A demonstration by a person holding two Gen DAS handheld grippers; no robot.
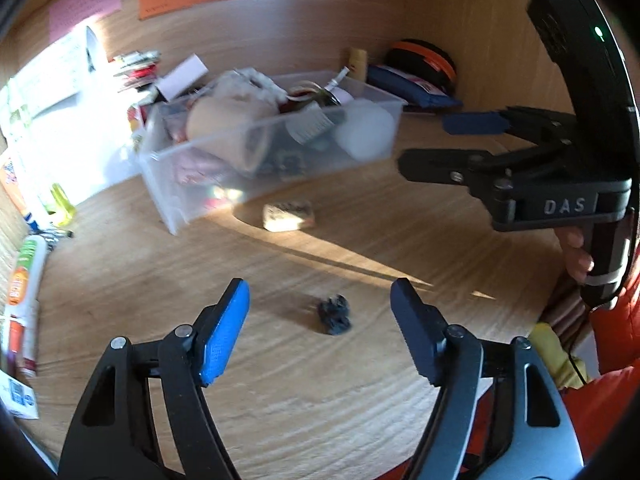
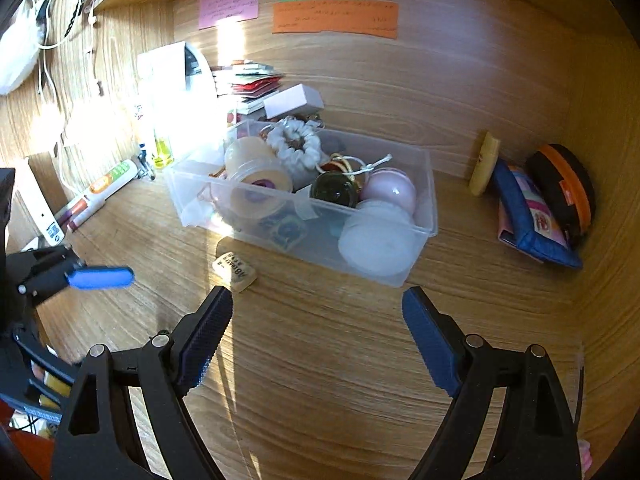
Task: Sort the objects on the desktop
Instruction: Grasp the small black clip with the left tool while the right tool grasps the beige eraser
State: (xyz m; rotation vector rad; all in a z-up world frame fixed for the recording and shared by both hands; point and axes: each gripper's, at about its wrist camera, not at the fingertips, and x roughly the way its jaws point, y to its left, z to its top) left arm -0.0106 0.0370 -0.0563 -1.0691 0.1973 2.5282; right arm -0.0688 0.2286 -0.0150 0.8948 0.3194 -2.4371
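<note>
A small dark crumpled lump (image 1: 335, 314) lies on the wooden desk (image 1: 320, 400). It sits just ahead of and between the blue pads of my left gripper (image 1: 320, 288), which is open and not touching it. Further back, a worn beige eraser (image 1: 288, 216) lies in front of a clear plastic bin (image 1: 168, 184) packed with several small items. My right gripper (image 2: 318, 320) is open over bare desk, near the bin (image 2: 424, 200) and the eraser (image 2: 235, 273), with nothing between its pads. It also shows at the right of the left wrist view, and the left gripper's blue finger (image 2: 100, 277) shows at the left of the right wrist view.
A blue pouch (image 2: 528, 220), an orange-and-black round case (image 2: 568, 192) and a yellow piece (image 2: 485, 164) lean at the back right. Tubes and pens (image 2: 104, 192) lie along the left wall. Boxes and packets (image 2: 256, 84) are stacked behind the bin. Sticky notes (image 2: 336, 16) hang on the back panel.
</note>
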